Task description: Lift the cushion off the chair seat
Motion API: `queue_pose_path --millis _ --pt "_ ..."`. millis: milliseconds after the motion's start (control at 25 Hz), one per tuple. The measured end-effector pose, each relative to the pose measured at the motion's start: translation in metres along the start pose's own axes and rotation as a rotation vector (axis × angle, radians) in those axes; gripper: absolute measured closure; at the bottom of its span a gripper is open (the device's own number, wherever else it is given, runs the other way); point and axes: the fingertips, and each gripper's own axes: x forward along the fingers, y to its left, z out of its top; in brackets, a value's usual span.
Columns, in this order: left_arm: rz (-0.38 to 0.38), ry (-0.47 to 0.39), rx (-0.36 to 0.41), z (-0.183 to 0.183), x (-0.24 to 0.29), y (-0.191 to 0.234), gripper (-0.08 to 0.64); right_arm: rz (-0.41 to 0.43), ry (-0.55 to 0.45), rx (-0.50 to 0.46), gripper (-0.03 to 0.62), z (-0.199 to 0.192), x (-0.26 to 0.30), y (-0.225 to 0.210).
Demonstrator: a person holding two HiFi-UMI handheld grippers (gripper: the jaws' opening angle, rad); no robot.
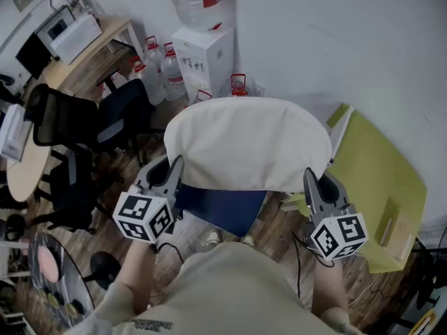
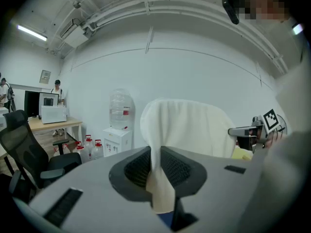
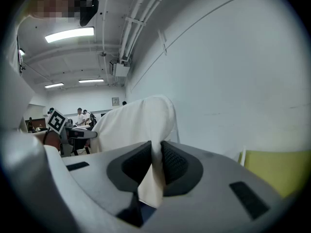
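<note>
Head view: a cream fabric cushion, broad, with a rounded top and a smooth, soft-looking weave, fills the middle of the frame. My left hand-held gripper pinches its lower left corner and my right hand-held gripper its lower right corner. Each has a grey plastic body and a cube with black-and-white square markers. Under the cushion's lower edge shows the dark blue chair seat, flat and matte. I cannot tell whether the two touch. A white boxy water dispenser with a clear bottle stands at upper centre, black mesh office chairs at left, and a flat yellow-green panel at right, all on a wood-plank floor.

Left gripper view: my ribbed black pads are nearly together, squeezing a thin fold of the cream cloth. The cushion rises beyond them, pale and gently creased, in the middle of the frame against a white wall.

Right gripper view: the same grip is seen here. The textured pads are closed on a hanging flap of cream fabric, and the cushion's rounded bulk sits at centre left.
</note>
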Motion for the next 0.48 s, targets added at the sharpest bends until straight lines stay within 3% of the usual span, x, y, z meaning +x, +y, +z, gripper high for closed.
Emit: queue_pose_path --millis 480 --pt "-0.011 0.019 0.000 -0.0033 0.0008 0.0063 0.488 -0.001 0.015 0.020 0.525 -0.0063 0.0066 0.0026"
